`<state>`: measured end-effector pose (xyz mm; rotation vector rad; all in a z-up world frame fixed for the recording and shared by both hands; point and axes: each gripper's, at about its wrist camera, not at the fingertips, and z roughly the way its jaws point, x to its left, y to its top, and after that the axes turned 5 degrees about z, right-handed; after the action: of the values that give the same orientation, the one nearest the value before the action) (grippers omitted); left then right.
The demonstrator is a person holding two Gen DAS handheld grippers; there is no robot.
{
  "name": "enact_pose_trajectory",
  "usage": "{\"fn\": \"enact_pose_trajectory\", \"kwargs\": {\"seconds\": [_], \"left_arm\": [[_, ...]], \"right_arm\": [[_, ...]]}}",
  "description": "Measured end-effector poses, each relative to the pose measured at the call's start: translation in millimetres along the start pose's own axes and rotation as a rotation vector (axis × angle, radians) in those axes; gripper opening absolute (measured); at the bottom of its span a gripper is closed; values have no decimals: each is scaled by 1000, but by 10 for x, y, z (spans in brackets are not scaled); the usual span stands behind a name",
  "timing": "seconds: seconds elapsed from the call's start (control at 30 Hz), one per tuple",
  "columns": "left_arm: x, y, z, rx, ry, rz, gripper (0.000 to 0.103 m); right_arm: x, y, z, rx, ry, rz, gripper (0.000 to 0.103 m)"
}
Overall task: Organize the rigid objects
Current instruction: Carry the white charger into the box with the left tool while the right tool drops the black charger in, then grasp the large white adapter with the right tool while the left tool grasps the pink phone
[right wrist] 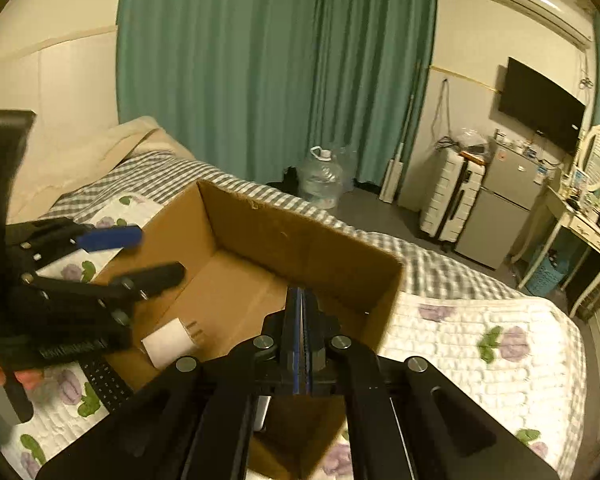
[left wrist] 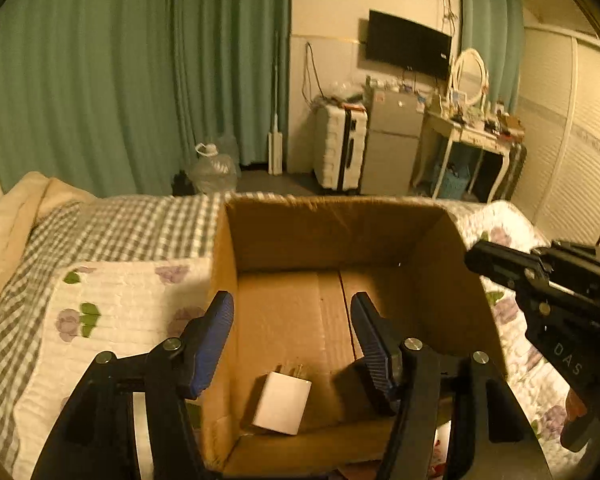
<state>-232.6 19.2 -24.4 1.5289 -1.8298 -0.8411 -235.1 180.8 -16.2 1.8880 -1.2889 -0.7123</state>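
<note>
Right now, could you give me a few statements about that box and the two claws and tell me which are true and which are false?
1. A white charger plug lies on the floor of the cardboard box. True.
2. The left claw is clamped on the plug. False: its fingers stand wide apart above the box, holding nothing.
3. The right claw has its fingers pressed together. True; nothing shows between them.
4. The box sits on a wooden desk. False: it rests on a bed with a floral quilt.
5. The box is full of objects. False: only the plug shows inside.
</note>
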Motion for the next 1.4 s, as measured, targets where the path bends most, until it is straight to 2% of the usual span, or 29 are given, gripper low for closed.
{"fn": "enact_pose_trajectory", "kwargs": {"seconds": [0.03, 0.07, 0.1, 0.2, 0.27, 0.3, 0.33, 0.37, 0.57, 0.73, 0.9, 0.97, 1.07, 1.1, 1.13, 1.4], "left_arm": [[16, 11, -92, -9, 12, 0, 67], [31, 13, -158, -14, 18, 4, 67], [31, 11, -263, -22, 24, 11, 67], [52, -63, -620, -57, 46, 23, 69], [80, -131, -807, -60, 45, 22, 72], [105, -194, -924, -64, 52, 17, 72], [129, -243, -992, -64, 60, 13, 74], [147, -311, -1072, -62, 67, 7, 74], [153, -770, -1289, -50, 113, -13, 75], [116, -1216, -1096, 17, 100, -13, 75], [58, -1395, -875, 75, 99, 30, 75], [38, -1434, -831, 87, 87, 36, 75], [-4, -1500, -777, 107, 86, 61, 75], [-22, -1517, -758, 117, 86, 66, 75], [-34, -1529, -742, 126, 83, 67, 75], [-249, -1463, -742, 117, 6, 114, 75]], "right_arm": [[13, -15, -91, -3, -21, -4, 48], [30, -40, -193, -9, -36, -5, 59], [66, -81, -296, -16, -45, -3, 64], [135, -175, -578, 0, -60, 17, 65], [199, -245, -766, 5, -83, 27, 74], [240, -293, -852, 6, -95, 36, 84], [287, -349, -929, 9, -103, 45, 91], [338, -421, -997, 15, -107, 56, 92], [678, -908, -947, 108, -121, 97, 93], [817, -1375, -514, 228, -121, 156, 93], [875, -1581, -206, 297, -122, 159, 93], [867, -1620, -115, 318, -108, 176, 89], [871, -1694, -1, 365, -103, 174, 73], [856, -1701, 23, 377, -101, 176, 59], [844, -1710, 17, 383, -107, 177, 55], [628, -1522, -367, 306, -67, 205, 52]]}}
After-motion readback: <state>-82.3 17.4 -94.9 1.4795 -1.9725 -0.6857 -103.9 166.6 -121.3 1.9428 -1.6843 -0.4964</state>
